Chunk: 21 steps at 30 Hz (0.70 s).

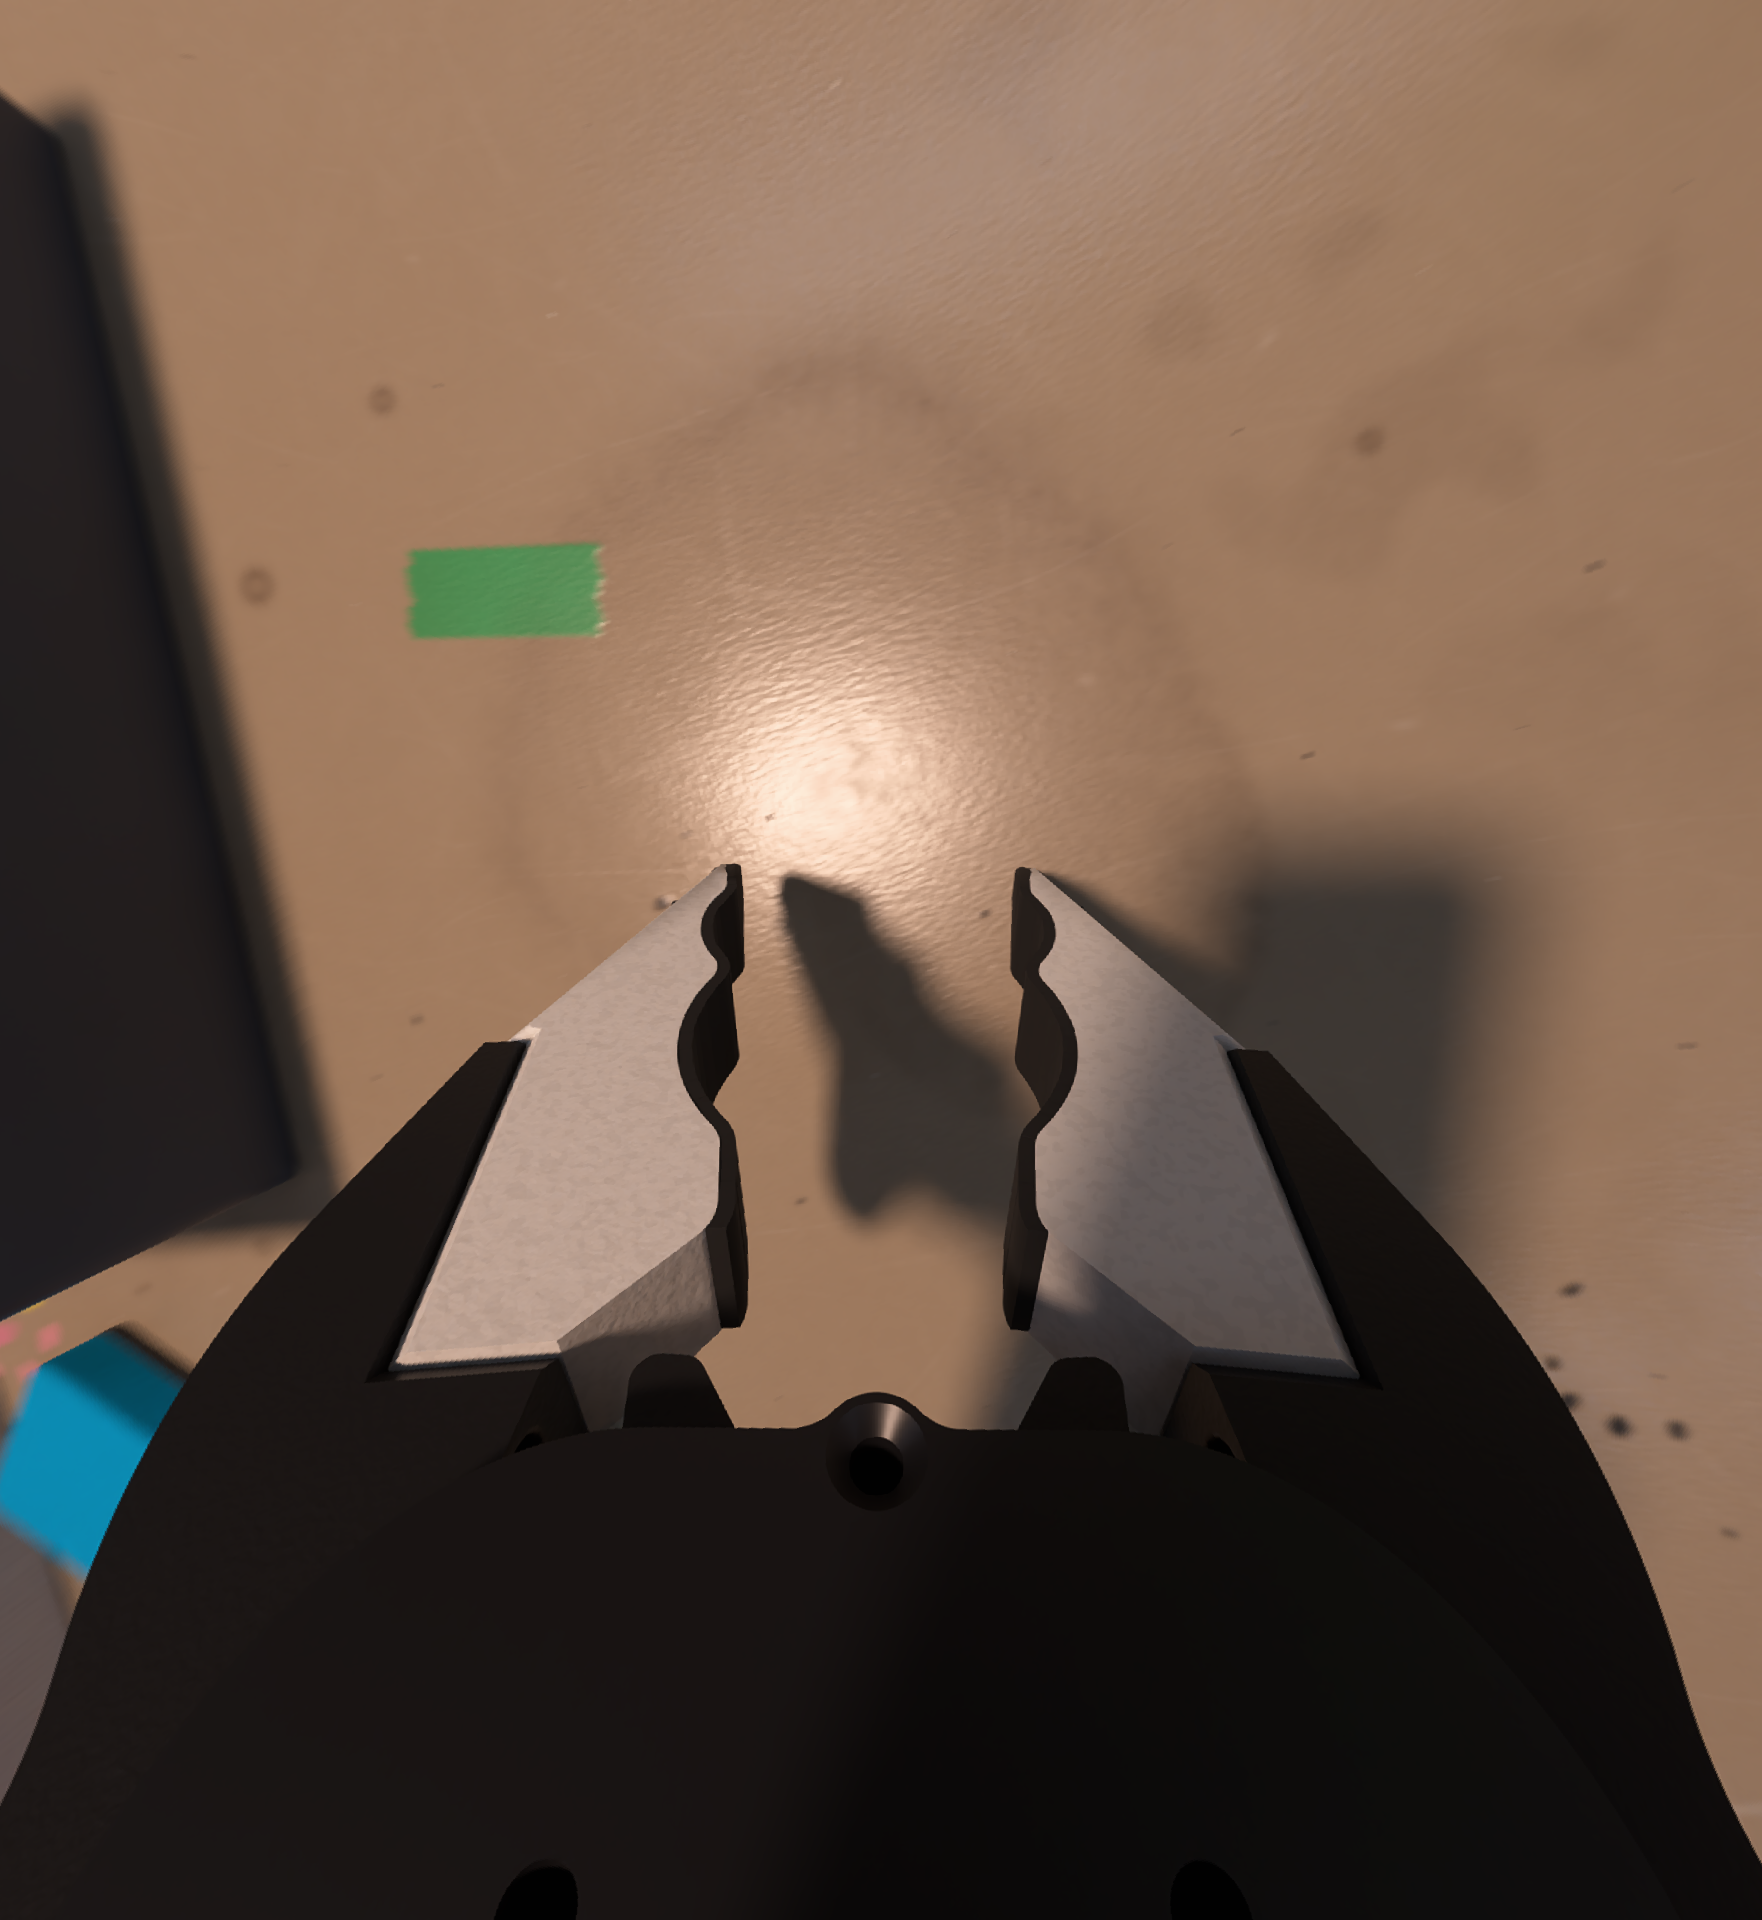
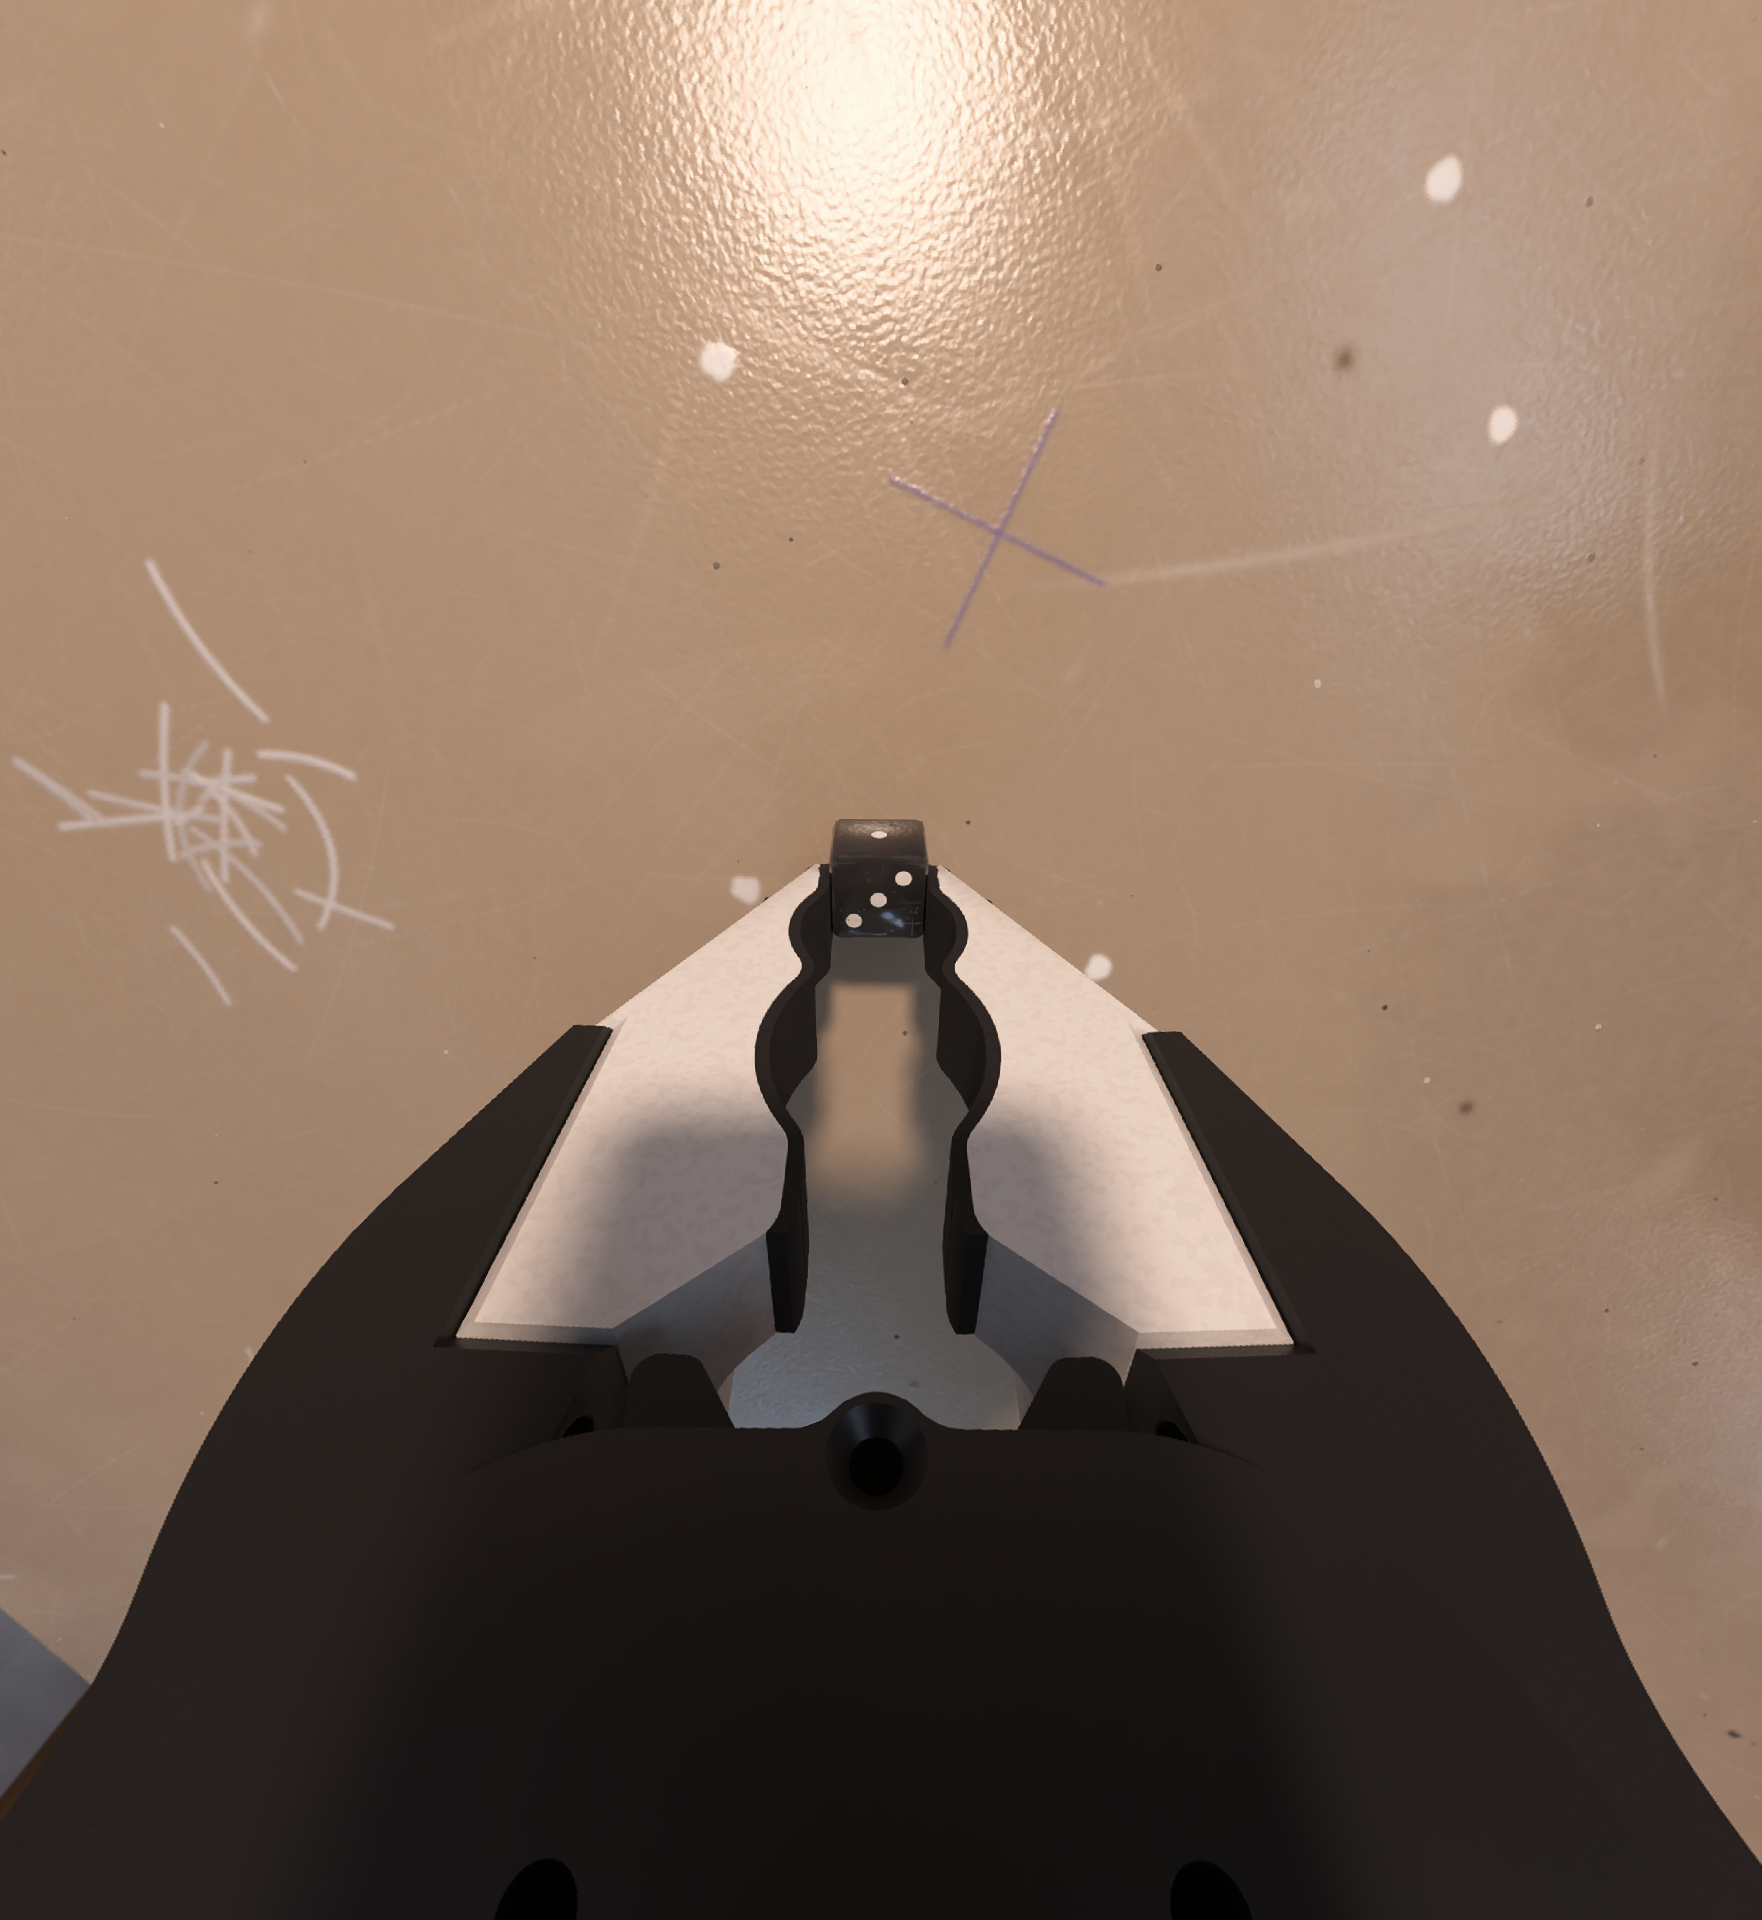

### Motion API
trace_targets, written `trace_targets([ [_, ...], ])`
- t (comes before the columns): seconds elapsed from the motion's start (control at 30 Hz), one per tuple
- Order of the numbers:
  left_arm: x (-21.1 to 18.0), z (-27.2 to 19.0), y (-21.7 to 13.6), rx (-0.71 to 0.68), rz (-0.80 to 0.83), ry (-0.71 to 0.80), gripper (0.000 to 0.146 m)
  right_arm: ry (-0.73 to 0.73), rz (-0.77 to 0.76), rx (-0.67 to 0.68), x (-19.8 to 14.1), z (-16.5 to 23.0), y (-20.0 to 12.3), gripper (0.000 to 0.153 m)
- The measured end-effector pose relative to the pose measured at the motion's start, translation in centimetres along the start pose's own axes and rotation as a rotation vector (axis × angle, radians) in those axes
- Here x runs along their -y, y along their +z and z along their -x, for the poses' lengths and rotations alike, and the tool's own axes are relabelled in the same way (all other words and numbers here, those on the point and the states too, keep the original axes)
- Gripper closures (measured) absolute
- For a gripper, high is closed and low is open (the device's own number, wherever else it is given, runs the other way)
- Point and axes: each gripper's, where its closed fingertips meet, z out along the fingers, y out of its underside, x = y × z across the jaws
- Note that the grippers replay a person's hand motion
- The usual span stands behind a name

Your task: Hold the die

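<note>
A small black die [image 2: 877,883] with white pips sits pinched between the tips of my right gripper [image 2: 877,891], which is shut on it above the tan table. The die's upper face juts just past the fingertips. My left gripper [image 1: 877,883] is open and empty over the tan table, its two white fingers [image 1: 638,1091] apart with only its own shadow between them. The die does not show in the left wrist view.
In the left wrist view a dark slab [image 1: 56,727] stands at the left, a green tape strip [image 1: 505,590] lies on the table, and a blue block [image 1: 77,1455] sits at the lower left. In the right wrist view a purple cross mark [image 2: 999,532] and white scratches [image 2: 222,831] mark the table.
</note>
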Motion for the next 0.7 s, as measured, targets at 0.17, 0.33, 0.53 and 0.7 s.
trace_targets([
  [0.17, -1.0, 0.8, -0.1, -0.031, 0.027, 0.013, 0.120, -0.007, 0.009, -0.009, 0.0, 0.0, 0.0, 0.136],
  [0.33, -0.7, 1.0, -1.0, -0.072, -0.008, 0.045, 0.125, -0.014, 0.011, -0.008, 0.0, 0.1, 0.0, 0.136],
  [0.53, 1.2, 1.6, -6.3, -0.095, -0.117, 0.083, 0.126, -0.012, 0.007, -0.011, -0.1, 0.0, -0.1, 0.136],
  [0.7, 4.9, -0.9, -14.0, -0.136, -0.398, 0.157, 0.145, -0.013, 0.002, -0.009, 0.0, 0.0, -0.2, 0.136],
])
